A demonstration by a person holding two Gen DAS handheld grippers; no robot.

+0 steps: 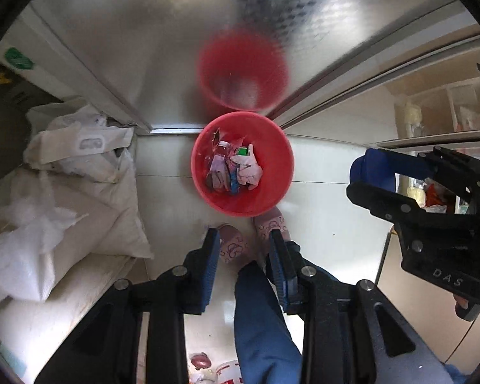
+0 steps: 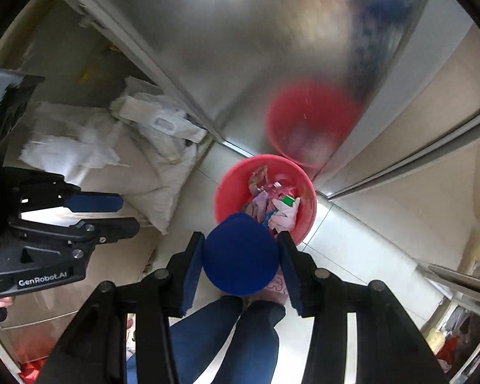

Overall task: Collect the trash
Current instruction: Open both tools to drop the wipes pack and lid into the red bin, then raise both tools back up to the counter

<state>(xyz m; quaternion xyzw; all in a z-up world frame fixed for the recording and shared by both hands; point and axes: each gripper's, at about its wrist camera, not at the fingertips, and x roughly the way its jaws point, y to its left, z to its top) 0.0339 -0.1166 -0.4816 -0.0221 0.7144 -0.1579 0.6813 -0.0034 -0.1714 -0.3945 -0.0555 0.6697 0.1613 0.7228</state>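
Clamping blue cup (image 2: 240, 256), beside bin rim (image 2: 227, 179)

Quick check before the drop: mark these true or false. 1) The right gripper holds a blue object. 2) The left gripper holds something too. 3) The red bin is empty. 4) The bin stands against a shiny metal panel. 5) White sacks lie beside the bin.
1) True: the right gripper is shut on the blue object.
2) False: nothing sits between the fingers of the left gripper.
3) False: the red bin holds wrappers and scraps.
4) True: the metal panel mirrors it.
5) True: white sacks lie nearby.
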